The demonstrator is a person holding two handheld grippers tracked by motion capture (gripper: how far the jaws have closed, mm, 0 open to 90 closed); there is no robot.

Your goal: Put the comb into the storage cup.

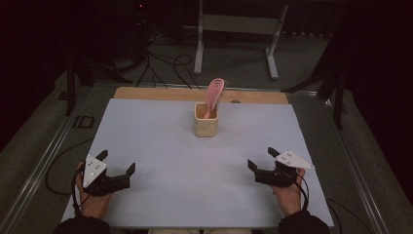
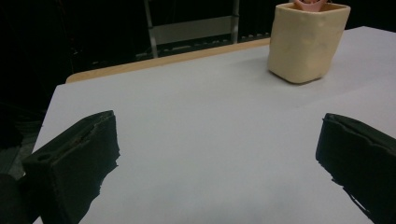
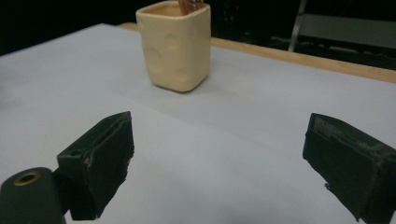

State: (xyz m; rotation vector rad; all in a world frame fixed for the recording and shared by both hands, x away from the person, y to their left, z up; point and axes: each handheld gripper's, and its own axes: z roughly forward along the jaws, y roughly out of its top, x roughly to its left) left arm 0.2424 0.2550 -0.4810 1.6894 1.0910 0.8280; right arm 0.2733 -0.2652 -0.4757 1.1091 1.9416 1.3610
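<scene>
A cream-coloured, square-sided ceramic-looking cup with dimpled walls (image 1: 206, 122) stands upright toward the far middle of the white sheet covering the table (image 1: 160, 146), and a pink slotted plastic utensil (image 1: 213, 95) stands in it, its looped head leaning up and out over the rim toward the far right. Both tools rest low near the person's edge, well apart from the cup: the left gripper (image 1: 117, 168) sits at the near left with its jaws spread wide and nothing between them, and the right gripper (image 1: 260, 160) sits at the near right, likewise spread and empty. In the left gripper view the cup (image 2: 306, 42) appears at the upper right beyond the open jaws; in the right gripper view it (image 3: 176, 45) stands at the upper left. The cup looks stiff, smooth and probably glazed, so it may slip under hard pads and could chip if knocked over; its flat opposite walls offer the steadiest grip, taken near mid-height. The utensil looks light, thin and somewhat springy, and is best pinched on the stem just above the rim, lifting straight up so the cup is not tipped.
</scene>
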